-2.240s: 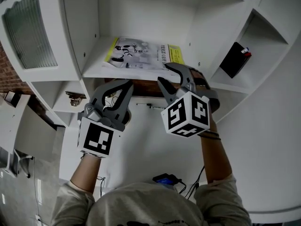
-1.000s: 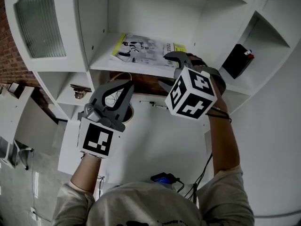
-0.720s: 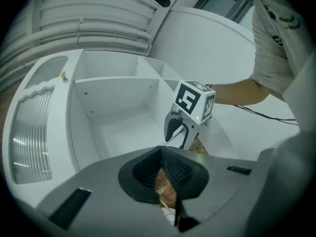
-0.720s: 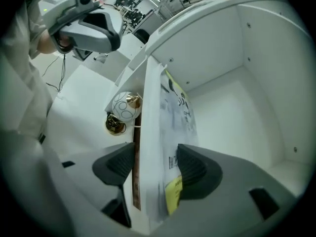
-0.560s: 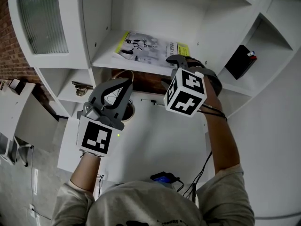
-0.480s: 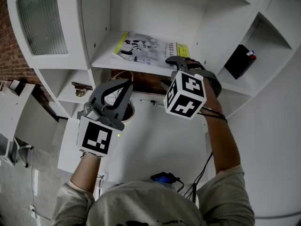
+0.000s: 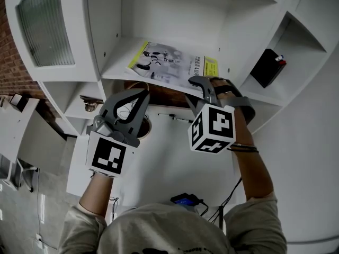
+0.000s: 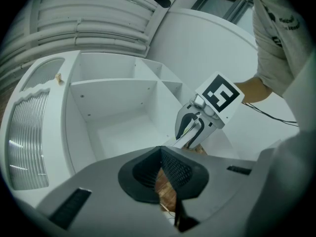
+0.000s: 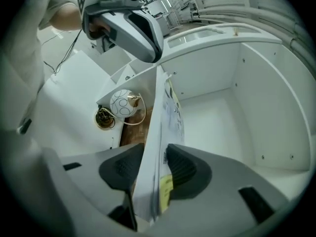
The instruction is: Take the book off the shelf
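Left gripper [image 7: 142, 95]: jaws pressed together on nothing, held below the shelf's front edge and left of the other gripper. It is best kept there, clear of the pull path.
Right gripper [image 7: 192, 89]: at the shelf's front right corner. Its jaws have just been closing, one above the cover and one beneath, and the pads appear to meet the book's near right corner.
Grip check: I cannot tell whether the lower pad bears on the book's underside alone or also on the shelf board's lip. If it has caught the board, the pull would likely stall, so the bite should be settled before drawing back.
Book [image 7: 169, 62]: lies flat and cover up along the shelf's front edge, with its yellow-marked corner between the jaws.
Pull: probably straight out over the front edge and kept level. A one-corner hold on so thin a book invites sagging or twisting.
Shelf [image 7: 119, 54]: its right wall stands just beside the gripper, so avoid swinging sideways into it.
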`<action>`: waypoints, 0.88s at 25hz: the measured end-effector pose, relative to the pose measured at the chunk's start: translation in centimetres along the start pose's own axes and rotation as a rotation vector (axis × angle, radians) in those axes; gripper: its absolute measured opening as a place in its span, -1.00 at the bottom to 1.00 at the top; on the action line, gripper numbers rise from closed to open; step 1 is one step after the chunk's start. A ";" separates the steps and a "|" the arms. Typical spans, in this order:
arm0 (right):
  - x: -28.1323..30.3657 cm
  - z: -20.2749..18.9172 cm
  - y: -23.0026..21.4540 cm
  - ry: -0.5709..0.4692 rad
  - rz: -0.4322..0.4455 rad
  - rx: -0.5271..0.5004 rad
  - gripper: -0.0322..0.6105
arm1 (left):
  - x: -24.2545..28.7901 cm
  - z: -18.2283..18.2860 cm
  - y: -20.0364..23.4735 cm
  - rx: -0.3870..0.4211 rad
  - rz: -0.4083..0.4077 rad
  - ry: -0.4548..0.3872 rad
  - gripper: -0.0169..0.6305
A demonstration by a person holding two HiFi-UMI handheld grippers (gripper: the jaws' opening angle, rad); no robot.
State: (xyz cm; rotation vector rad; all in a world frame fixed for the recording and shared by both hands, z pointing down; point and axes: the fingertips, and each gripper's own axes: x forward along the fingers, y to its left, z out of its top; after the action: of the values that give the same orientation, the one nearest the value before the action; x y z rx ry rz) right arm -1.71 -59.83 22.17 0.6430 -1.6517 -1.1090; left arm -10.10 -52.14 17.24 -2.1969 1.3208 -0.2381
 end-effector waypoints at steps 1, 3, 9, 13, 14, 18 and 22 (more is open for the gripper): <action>0.0 0.1 -0.3 0.004 -0.020 -0.015 -0.40 | 0.1 -0.1 0.3 0.001 0.000 0.002 -0.92; -0.3 0.2 -0.8 0.016 -0.063 -0.049 -0.58 | 0.2 -0.1 0.6 0.002 -0.003 0.006 -0.92; -0.9 0.4 -1.4 0.002 -0.085 -0.060 -0.61 | 1.4 -0.9 -0.1 0.067 -0.087 0.062 -0.91; -0.4 0.3 -1.4 -0.017 -0.094 -0.047 -0.61 | 3.0 -1.9 -0.8 0.276 -0.100 0.157 -0.85; -0.4 0.2 -1.4 -0.020 -0.094 -0.045 -0.61 | 3.2 -2.0 -0.7 0.341 -0.084 0.177 -0.69; -1.5 -0.3 -0.4 -0.023 -0.098 -0.041 -0.61 | 4.2 -2.3 -1.6 0.580 -0.069 0.276 -0.29; -3.5 -0.9 1.3 -0.022 -0.105 -0.033 -0.61 | 5.1 -2.1 -3.6 0.813 -0.066 0.325 -0.18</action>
State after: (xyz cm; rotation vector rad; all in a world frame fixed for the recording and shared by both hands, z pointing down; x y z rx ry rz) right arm 0.51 -56.72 21.90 0.7050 -1.6301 -1.2199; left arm -5.72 -56.01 20.29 -1.5343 1.0385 -0.9993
